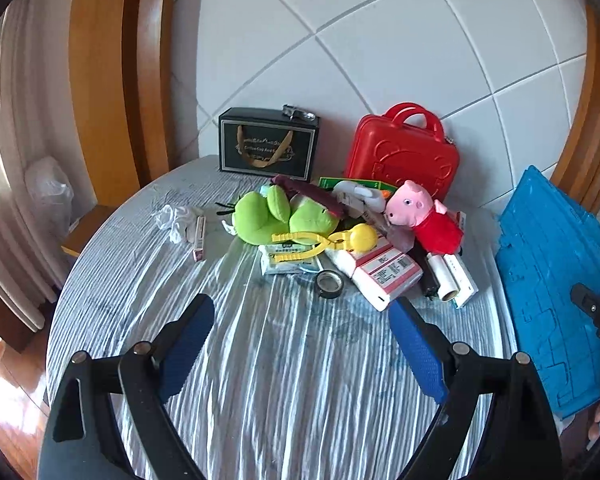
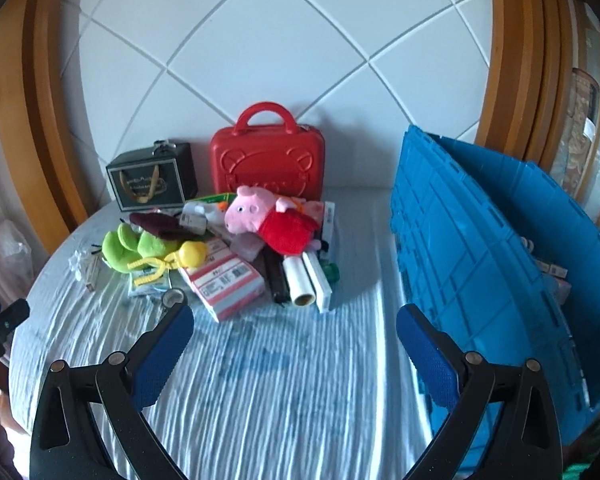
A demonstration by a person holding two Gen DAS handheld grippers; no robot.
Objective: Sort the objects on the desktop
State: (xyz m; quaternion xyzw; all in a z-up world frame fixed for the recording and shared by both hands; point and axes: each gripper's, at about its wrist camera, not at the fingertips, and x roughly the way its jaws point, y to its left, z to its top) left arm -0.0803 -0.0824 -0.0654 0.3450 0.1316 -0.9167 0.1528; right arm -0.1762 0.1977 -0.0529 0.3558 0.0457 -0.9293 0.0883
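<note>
A heap of objects lies mid-table: a pink pig plush in a red dress [image 1: 424,216] [image 2: 272,216], a green frog plush [image 1: 284,214] [image 2: 128,246], a yellow clamp toy [image 1: 324,242] [image 2: 172,262], pink-and-white boxes [image 1: 384,274] [image 2: 228,282], a tape roll [image 1: 330,283] and a white film roll [image 2: 300,284]. My left gripper [image 1: 302,332] hovers open over bare cloth short of the heap. In its own view my right gripper [image 2: 294,344] is open too, nothing between its blue pads, with the heap ahead on the left.
A red case [image 1: 404,156] [image 2: 268,160] and a black gift box [image 1: 268,144] [image 2: 152,180] stand against the white tiled wall. A blue crate [image 1: 556,292] [image 2: 492,264] stands at the table's right, some items inside. Crumpled tissue [image 1: 176,218] lies left. Striped cloth [image 2: 280,400] covers the round table.
</note>
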